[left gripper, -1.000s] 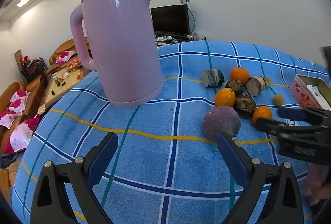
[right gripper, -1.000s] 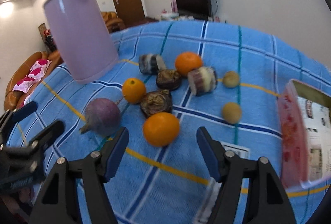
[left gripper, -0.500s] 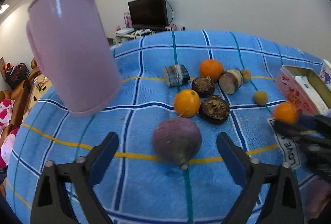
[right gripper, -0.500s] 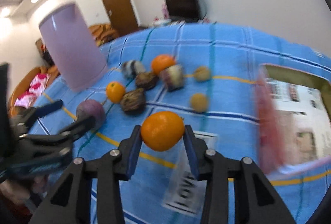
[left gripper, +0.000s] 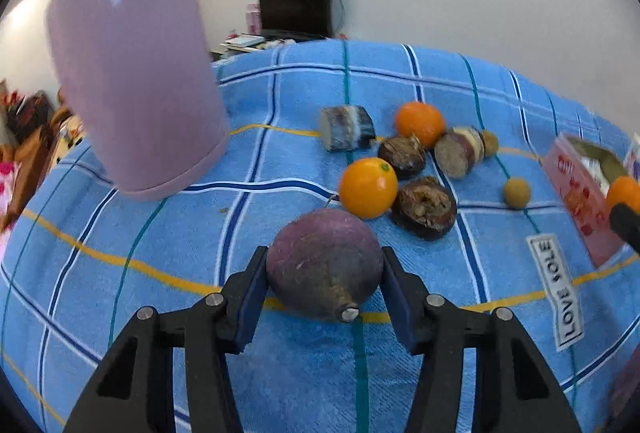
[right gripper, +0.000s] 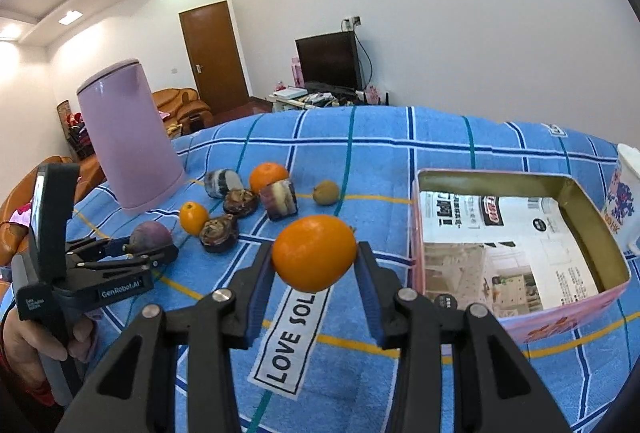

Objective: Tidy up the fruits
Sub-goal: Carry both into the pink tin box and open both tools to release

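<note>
**Two fruits held, tin waiting**

Right gripper point(right gripper: 316, 265) clamped on an orange point(right gripper: 315, 252), lifted off the blue checked cloth point(right gripper: 360, 153) and hanging just left of the open pink tin point(right gripper: 520, 317). Tin lined with printed paper and holding no fruit yet.

Left gripper point(left gripper: 324, 283) with jaws just closed in around the round purple fruit point(left gripper: 325, 262), both pads right against its sides. Fruit seemingly resting on the cloth, not lifted.

Left out on the cloth, all near each other: two more oranges, two dark brown fruits, two cut chunks and two small yellow-brown balls. Tall pink kettle point(left gripper: 136, 73) standing off to the left of them.

Things to watch for:

- Round, smooth orange, held only at its sides. Could slip and roll away if squeezed too softly or swung too fast.
- Could bump the tin's near wall if carried too low, and push the light tin along.
- Purple fruit big and heavy-looking, gripped near its back end. Might tip out when raised.
- Might knock the orange point(left gripper: 368, 187) just behind it and start it rolling.
</note>
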A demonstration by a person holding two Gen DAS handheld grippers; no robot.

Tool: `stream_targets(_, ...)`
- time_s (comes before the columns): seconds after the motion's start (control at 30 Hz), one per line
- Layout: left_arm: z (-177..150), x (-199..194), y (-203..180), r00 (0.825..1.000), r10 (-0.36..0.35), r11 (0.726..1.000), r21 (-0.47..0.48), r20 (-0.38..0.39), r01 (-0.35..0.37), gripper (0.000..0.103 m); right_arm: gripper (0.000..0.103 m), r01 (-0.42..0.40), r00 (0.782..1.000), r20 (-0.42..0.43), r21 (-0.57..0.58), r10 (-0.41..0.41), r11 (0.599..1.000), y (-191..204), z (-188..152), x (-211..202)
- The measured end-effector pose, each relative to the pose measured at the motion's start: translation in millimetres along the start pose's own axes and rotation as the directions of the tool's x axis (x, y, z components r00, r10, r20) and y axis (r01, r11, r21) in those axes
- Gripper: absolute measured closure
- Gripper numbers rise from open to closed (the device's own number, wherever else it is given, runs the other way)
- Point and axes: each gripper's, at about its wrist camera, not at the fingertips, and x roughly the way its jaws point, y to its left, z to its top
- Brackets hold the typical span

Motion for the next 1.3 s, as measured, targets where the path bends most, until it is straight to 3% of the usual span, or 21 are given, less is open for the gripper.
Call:
stream_targets(0.2,2,-31,-22,0.996,0.005,1.000,0.016,0.085,-0.007,0.048,0.059,0.020,0.998,0.066,-0.007,-0.019,1.000,-9,4,-22)
stream_targets(0.4,11,-55,-69,0.986,-0.056,0.996,0.074,0.154,0.045,0.048,0.059,0.076,0.991,0.105,0.034,-0.079,0.997,-44,3,-41)
stream_targets(0.6,17,-55,-132,0.980,-0.129,0.985,0.130,0.149,0.110,0.048,0.059,0.170,0.976,0.120,0.087,-0.179,0.982,-93,1,-60)
stream_targets(0.9,25,-58,-229,0.960,-0.228,0.954,0.233,0.160,0.187,0.048,0.059,0.331,0.935,0.086,0.128,-0.343,0.935,-167,-1,-75)
stream_targets(1.1,24,-36,-278,0.965,-0.225,0.944,0.275,0.134,0.182,0.048,0.059,0.363,0.927,0.060,0.118,-0.371,0.924,-184,2,-71)
stream_targets(1.3,19,-12,-300,0.973,-0.209,0.944,0.281,0.100,0.173,0.047,0.059,0.351,0.936,0.007,0.097,-0.353,0.932,-188,-1,-56)
